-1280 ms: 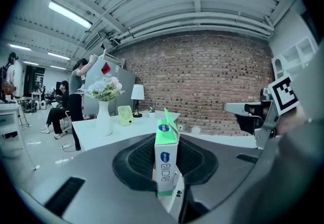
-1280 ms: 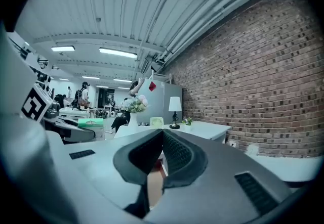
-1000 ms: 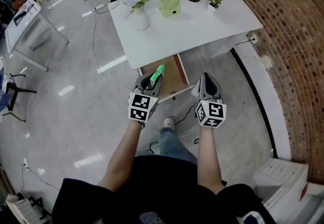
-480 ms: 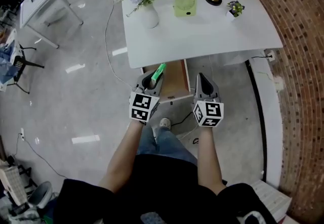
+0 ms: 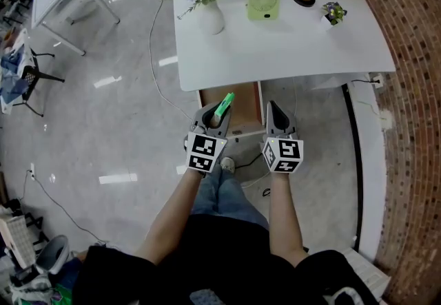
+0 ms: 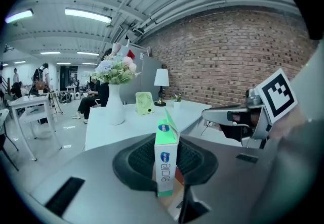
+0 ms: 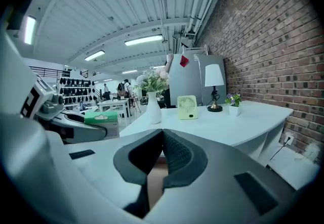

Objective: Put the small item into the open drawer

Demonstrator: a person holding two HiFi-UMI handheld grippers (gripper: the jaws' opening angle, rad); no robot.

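left gripper (image 5: 214, 118): jaws part-closed, clamped on the lower end of the green carton (image 6: 166, 153).
carton axis: long axis runs out along the jaws, with the gable end pointing forward.
drawer (image 5: 247, 105): open under the white table (image 5: 289, 49), just ahead of and below the carton. In the head view the carton's tip overlaps the drawer's left edge.
right gripper (image 5: 276, 110): jaw tips together, nothing between them, near the drawer's right front corner.
nearer hand: the left, I judge, since it carries the item.
print: blue oval logo and blue lettering on the carton, too blurred for me to read.
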